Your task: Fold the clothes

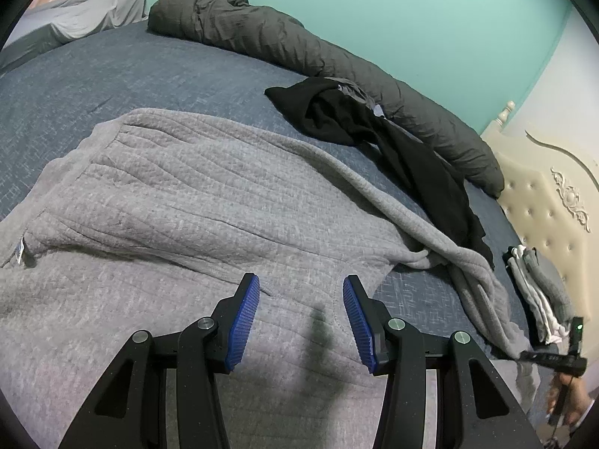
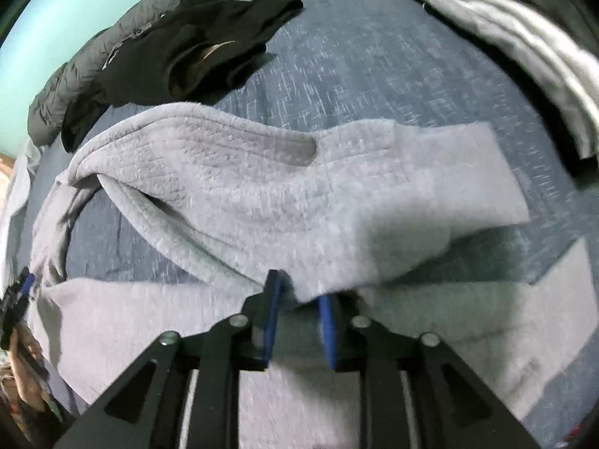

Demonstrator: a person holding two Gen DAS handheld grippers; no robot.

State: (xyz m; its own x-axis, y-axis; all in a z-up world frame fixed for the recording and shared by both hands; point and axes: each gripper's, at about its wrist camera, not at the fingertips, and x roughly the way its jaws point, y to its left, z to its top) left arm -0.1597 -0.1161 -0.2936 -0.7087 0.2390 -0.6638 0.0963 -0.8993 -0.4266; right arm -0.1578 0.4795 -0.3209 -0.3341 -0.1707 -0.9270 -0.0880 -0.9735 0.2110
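Left wrist view shows the left gripper (image 1: 301, 321) with its blue-padded fingers (image 1: 245, 321) apart and empty, hovering over the body of a grey quilted sweatshirt (image 1: 179, 202) spread on the blue bed (image 1: 123, 71). Beyond those fingers lie a crumpled black garment (image 1: 378, 131) and a rolled dark grey blanket (image 1: 299, 37); to their right sits a stack of folded clothes (image 1: 535, 292). Right wrist view, blurred, shows the right gripper (image 2: 299, 295) with its fingers clamped on a fold of the sweatshirt's sleeve (image 2: 411, 179), which drapes ahead of them.
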